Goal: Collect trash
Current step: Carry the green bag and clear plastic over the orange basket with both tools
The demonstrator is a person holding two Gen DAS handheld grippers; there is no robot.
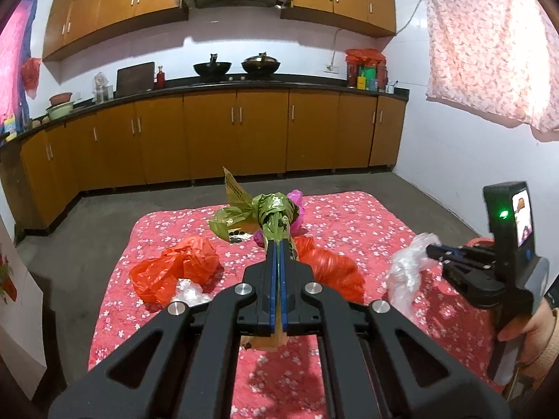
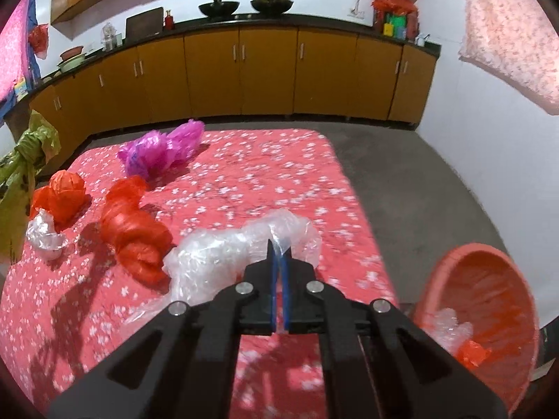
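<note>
Kitchen cabinets (image 1: pixel 209 132) in orange-brown line the far wall, and a red floral cloth (image 2: pixel 244 181) covers the desk in front of them. Two woks (image 1: pixel 212 68) are seen on the counter.

From the left wrist view, the left claw (image 1: pixel 277 244) is pressed together on a knotted green bag (image 1: pixel 272 209), which is held above the cloth. A crumpled red bag (image 1: pixel 174 269) is recorded left of it, a second red bag (image 1: pixel 332 269) right of it. The right claw (image 1: pixel 431 249) is visible at the right edge, pinching a clear plastic bag (image 1: pixel 405 272); a hand (image 1: pixel 531 331) grips its handle.

Only the right wrist view shows an orange basin (image 2: pixel 489 262) at the desk's right edge, tilted, with clear plastic (image 2: pixel 450 328) and a red scrap (image 2: pixel 471 352) inside. A purple bag (image 2: pixel 164 146) lying in full on the cloth and a small clear wad (image 2: pixel 43 234) are also noted there.
</note>
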